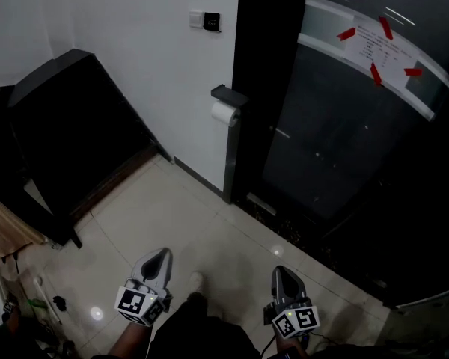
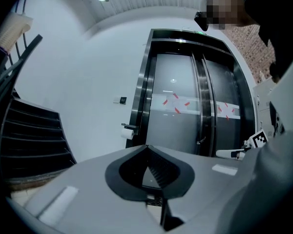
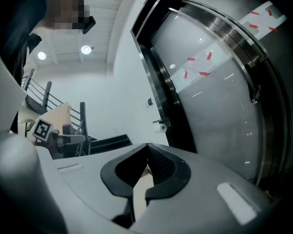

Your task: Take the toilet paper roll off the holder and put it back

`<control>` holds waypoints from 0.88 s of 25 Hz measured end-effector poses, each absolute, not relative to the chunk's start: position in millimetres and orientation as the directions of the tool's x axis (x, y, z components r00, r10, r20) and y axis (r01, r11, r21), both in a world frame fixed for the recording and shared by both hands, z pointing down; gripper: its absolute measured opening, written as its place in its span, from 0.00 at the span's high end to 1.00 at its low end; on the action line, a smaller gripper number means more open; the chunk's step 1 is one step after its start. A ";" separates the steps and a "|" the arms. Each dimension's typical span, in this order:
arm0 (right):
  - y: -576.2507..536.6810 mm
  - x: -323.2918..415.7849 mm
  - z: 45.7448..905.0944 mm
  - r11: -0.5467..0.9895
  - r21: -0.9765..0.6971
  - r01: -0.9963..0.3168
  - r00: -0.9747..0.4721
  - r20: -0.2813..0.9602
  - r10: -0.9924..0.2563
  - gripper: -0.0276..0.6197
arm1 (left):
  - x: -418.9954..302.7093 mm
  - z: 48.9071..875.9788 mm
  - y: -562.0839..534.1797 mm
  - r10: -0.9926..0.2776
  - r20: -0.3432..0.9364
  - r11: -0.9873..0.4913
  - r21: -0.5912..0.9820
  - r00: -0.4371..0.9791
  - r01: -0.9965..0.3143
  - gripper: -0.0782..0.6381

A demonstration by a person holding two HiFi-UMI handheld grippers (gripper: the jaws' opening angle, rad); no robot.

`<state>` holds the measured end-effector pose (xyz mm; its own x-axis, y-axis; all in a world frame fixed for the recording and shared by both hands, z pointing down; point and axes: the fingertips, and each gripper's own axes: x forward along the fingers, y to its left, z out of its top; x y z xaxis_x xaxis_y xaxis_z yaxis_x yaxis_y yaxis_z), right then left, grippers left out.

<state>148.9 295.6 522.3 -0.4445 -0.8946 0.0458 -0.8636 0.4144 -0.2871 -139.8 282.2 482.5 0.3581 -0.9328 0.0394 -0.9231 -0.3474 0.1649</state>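
Observation:
A white toilet paper roll (image 1: 224, 114) hangs under a dark wall holder (image 1: 229, 96), beside the black door frame. It is small and far off in the left gripper view (image 2: 127, 134) and the right gripper view (image 3: 161, 127). My left gripper (image 1: 162, 254) is held low over the tiled floor, well short of the roll. Its jaws are shut with nothing between them, the tips meeting (image 2: 147, 146). My right gripper (image 1: 282, 271) is level with it to the right, also shut and empty (image 3: 147, 145).
A black staircase (image 1: 67, 126) fills the left side. A dark lift door (image 1: 344, 126) with red arrow stickers stands right of the holder. A wall switch (image 1: 206, 21) sits above the roll. My shoe (image 1: 197, 281) shows between the grippers on the beige floor tiles (image 1: 172, 208).

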 end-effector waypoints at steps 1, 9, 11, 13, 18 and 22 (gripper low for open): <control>291.5 150.8 524.5 0.409 -0.289 -0.865 -0.439 0.045 -0.897 0.94 | -136.1 482.7 276.9 -0.930 0.050 -0.350 0.176 0.364 -0.920 0.89; 250.5 167.5 528.6 0.354 -0.260 -0.898 -0.380 0.056 -0.923 0.94 | -127.1 495.1 217.1 -0.916 0.052 -0.380 0.207 0.398 -0.902 0.89; 234.6 170.6 527.7 0.335 -0.256 -0.907 -0.360 0.059 -0.931 0.94 | -126.6 494.8 196.0 -0.912 0.038 -0.393 0.209 0.409 -0.896 0.89; 216.6 165.1 523.2 0.334 -0.249 -0.909 -0.358 0.057 -0.932 0.94 | -125.5 488.8 175.3 -0.905 0.032 -0.407 0.221 0.423 -0.886 0.89; 167.4 158.9 516.4 0.313 -0.240 -0.919 -0.332 0.040 -0.943 0.94 | -136.9 489.3 120.2 -0.898 0.017 -0.426 0.208 0.439 -0.881 0.89; 128.5 144.1 502.7 0.301 -0.217 -0.928 -0.310 0.005 -0.951 0.94 | -155.7 485.0 77.8 -0.897 0.002 -0.432 0.202 0.441 -0.879 0.89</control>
<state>144.1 128.5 502.7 -0.3099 -0.9508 0.0052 -0.9285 0.3015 -0.2170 -155.7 77.8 485.0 0.4413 -0.8974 0.0019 -0.8790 -0.4318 0.2024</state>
